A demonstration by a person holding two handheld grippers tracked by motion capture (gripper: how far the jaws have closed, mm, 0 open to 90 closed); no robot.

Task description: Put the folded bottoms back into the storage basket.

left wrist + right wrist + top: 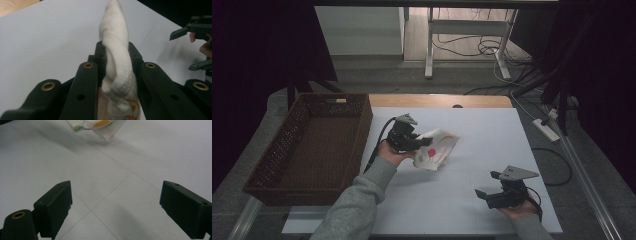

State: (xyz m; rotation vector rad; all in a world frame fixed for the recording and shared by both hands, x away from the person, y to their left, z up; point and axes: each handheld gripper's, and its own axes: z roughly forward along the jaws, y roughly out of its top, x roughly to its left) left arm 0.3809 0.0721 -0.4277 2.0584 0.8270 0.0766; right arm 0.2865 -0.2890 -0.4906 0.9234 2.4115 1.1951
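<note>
A folded white cloth [437, 148] with red and orange print hangs just above the white table [472, 130], left of its middle. My left gripper [418, 143] is shut on the cloth's near edge; in the left gripper view the cloth [115, 45] is pinched between both black jaws and sticks out ahead. My right gripper [490, 186] rests low near the table's front right, open and holding nothing. In the right gripper view its two jaws stand wide apart over bare table, and the cloth [96, 125] hangs at the top edge.
A dark woven basket [312, 145] stands off the table's left edge, open side up. A strip of wooden tabletop [437, 101] shows behind the white surface. Cables and a power strip [548, 128] lie on the floor to the right.
</note>
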